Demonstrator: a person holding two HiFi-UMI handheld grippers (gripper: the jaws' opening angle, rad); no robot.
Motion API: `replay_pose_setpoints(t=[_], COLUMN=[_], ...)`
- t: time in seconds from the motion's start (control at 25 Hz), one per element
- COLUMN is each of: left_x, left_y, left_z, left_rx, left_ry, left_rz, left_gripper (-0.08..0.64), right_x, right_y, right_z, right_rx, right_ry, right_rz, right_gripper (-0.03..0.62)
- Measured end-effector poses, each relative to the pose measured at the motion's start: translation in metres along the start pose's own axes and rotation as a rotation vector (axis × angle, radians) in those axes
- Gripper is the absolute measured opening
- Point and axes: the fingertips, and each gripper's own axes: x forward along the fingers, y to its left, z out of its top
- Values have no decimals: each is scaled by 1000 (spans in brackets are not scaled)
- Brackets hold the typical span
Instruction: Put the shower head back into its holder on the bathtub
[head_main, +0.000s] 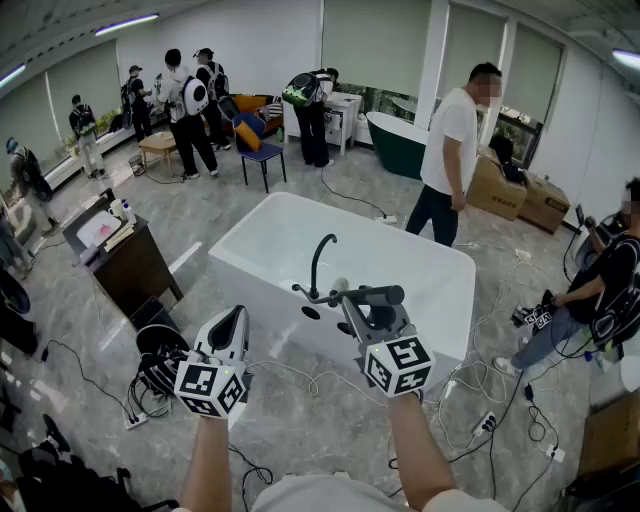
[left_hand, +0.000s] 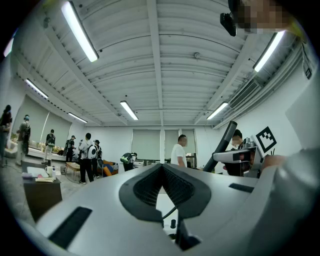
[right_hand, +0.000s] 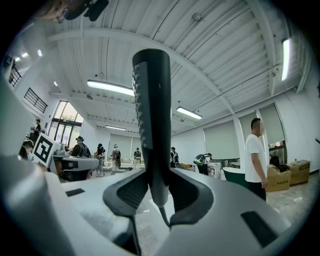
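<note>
The white bathtub (head_main: 445, 262) stands in the middle of the head view, with a black curved faucet (head_main: 320, 262) and small fittings on its near rim. My right gripper (head_main: 366, 303) is shut on the dark shower head (head_main: 378, 295), which lies crosswise just over that rim, right of the faucet. In the right gripper view the shower head (right_hand: 152, 115) stands upright between the jaws of my right gripper (right_hand: 153, 186), its hose trailing below. My left gripper (head_main: 233, 320) hovers left of the tub's near corner, shut and holding nothing; its view shows my left gripper (left_hand: 161, 168) with tips together.
A person in a white shirt (head_main: 451, 150) stands behind the tub. A dark cabinet (head_main: 130, 265) is at the left. Cables and power strips (head_main: 480, 395) lie on the floor on both sides. Someone crouches at the right (head_main: 600, 290). Cardboard boxes (head_main: 520, 195) sit far right.
</note>
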Motion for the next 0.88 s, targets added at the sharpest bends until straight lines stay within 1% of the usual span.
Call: replay_pose_setpoints(t=[0.12, 0.24, 0.56, 0.76, 0.88], left_x=[-3, -3, 6, 4, 2], left_y=[-2, 4, 1, 4, 4], left_z=[5, 11, 5, 7, 6], left_rx=[10, 16, 9, 3, 3], left_ry=[-5, -14, 3, -1, 4], left_rz=[-18, -17, -35, -46, -55], left_gripper=[9, 9, 9, 9, 9], right_x=[-5, 0, 0, 4, 3], right_y=[7, 15, 14, 18, 19], right_z=[0, 4, -1, 1, 1], right_rx=[3, 2, 12, 48, 31], right_ry=[1, -11, -6, -26, -21], right_rz=[-3, 6, -6, 4, -6], right_gripper=[141, 141, 141, 141, 141])
